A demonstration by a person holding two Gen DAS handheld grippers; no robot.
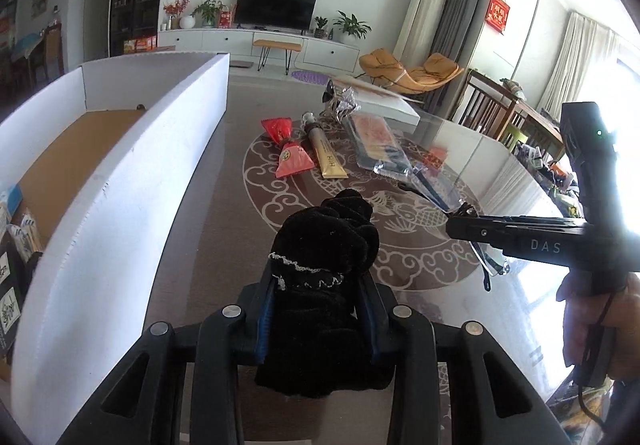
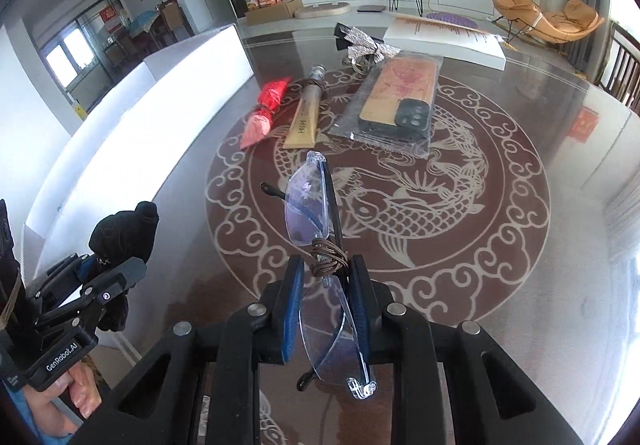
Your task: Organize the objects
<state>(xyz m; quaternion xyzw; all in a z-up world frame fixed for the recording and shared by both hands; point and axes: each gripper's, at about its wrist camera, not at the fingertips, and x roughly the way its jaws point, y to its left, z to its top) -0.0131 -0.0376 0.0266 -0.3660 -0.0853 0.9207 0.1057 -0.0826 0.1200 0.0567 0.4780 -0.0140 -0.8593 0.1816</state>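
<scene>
1. Cardboard box (image 1: 120, 173), white-walled with a brown floor, is curving down the left of the left wrist view, small packets lying at its lower left end; in the right wrist view its white wall is running along the left side.
2. Left gripper (image 1: 318, 285) is sitting at bottom centre of the left wrist view, its blue-padded fingers (image 1: 266, 309) pinching a black velvet scrunchie (image 1: 328, 241) that is bulging above and hanging below the pads; a thin silver chain is crossing its front.
3. Above it, toward the middle of that view, a red candy-style packet (image 1: 286, 149) and a gold tube (image 1: 326, 153) are lying just beside each other on the glass table (image 1: 208, 213), which is showing a fish-and-cloud pattern.
4. Right of the tube, a phone case in a clear bag (image 1: 378, 143) is lying flat, with a silver bow (image 1: 342, 103) and a white board (image 1: 394, 105) near it, further up the frame.
5. Right gripper (image 2: 326, 281) is occupying bottom centre of the right wrist view, its fingers pressing on a pair of rimless glasses (image 2: 308, 205) at the bridge, where a brown cord is wrapping it; one lens is sticking up above the pads, the other hanging below.
6. At the right edge of the left wrist view, a hand (image 1: 604, 321) is gripping that tool's handle.
</scene>
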